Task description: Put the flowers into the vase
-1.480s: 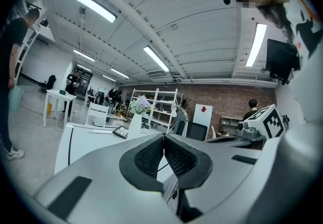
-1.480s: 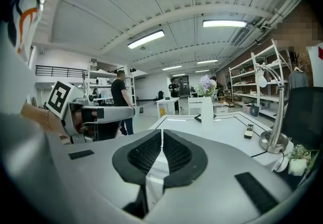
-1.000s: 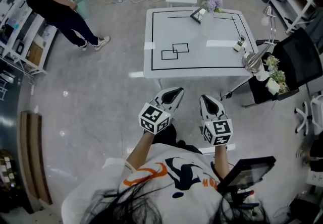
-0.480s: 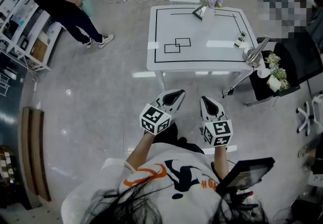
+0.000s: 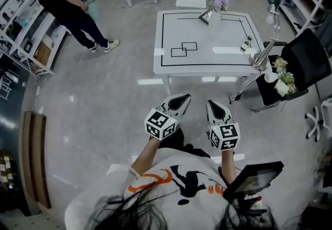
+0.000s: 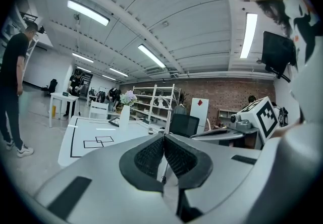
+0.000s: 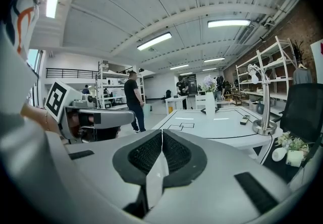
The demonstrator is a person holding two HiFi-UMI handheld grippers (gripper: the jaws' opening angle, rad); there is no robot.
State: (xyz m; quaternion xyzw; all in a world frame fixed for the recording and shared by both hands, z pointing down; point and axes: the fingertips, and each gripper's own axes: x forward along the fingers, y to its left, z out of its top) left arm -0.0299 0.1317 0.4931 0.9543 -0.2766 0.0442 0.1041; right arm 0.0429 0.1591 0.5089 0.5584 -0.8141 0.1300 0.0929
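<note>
Now table point(image 5: 202, 34) sits further up frame than before; flowers point(image 5: 219, 2) in vase point(image 5: 214, 17); left gripper point(image 5: 178, 101), right gripper point(image 5: 217, 110) clenched, empty; task likely done.

The person wears a white shirt point(image 5: 155, 192) printed orange and navy.

Open floor point(image 5: 104, 99) is left in front of the white table point(image 5: 207, 57), and its near and middle surface is kept bare. The far edge is taken up by a vase point(image 5: 213, 18) and a tilted frame point(image 5: 204, 15), the right edge by a remote point(image 5: 246, 44) and a desk lamp point(image 5: 259, 60). Passage on the right is blocked by a black chair point(image 5: 306, 58).
</note>
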